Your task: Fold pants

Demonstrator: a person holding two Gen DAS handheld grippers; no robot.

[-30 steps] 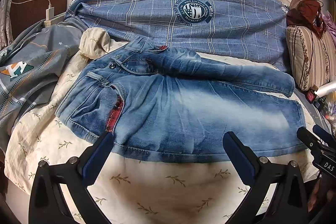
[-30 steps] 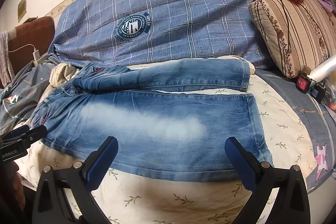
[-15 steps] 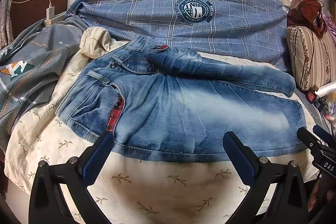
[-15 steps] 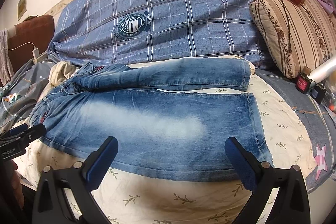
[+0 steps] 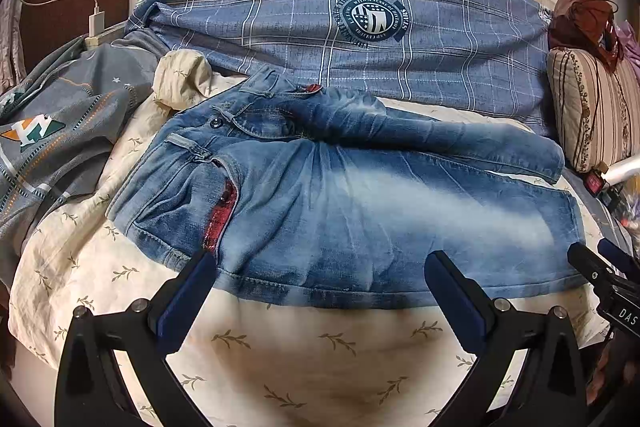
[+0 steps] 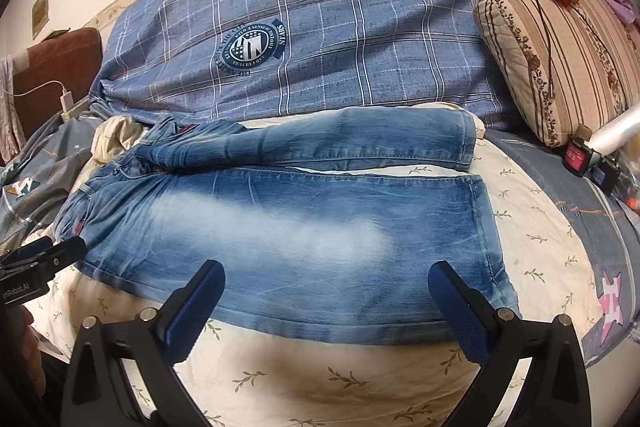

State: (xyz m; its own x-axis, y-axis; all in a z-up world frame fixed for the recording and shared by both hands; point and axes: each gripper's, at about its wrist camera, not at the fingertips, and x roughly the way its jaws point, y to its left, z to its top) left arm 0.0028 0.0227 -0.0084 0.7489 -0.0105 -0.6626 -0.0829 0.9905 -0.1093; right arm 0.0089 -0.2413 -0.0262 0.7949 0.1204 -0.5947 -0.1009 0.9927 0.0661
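The jeans [image 5: 340, 203] lie spread flat on the cream leaf-print bed sheet [image 5: 312, 359], waistband to the left, legs extending right. Left tool [image 5: 320, 275] and right tool [image 6: 326, 285] hang at the near edge, fingers apart, holding nothing. A blue plaid duvet [image 6: 340, 39] lies beyond.

A pair of faded blue denim pants [image 5: 360, 211] is laid out flat across a cream bedsheet, unfolded. The waistband is turned to the left, the hems to the right. The near leg [image 6: 304, 235] is spread wide, with a pale washed streak along its length; the far leg [image 6: 352, 143] is stretched beside it, slightly apart toward the hems. Red plaid lining is shown at the pocket opening [image 5: 220, 215] (near the waist).
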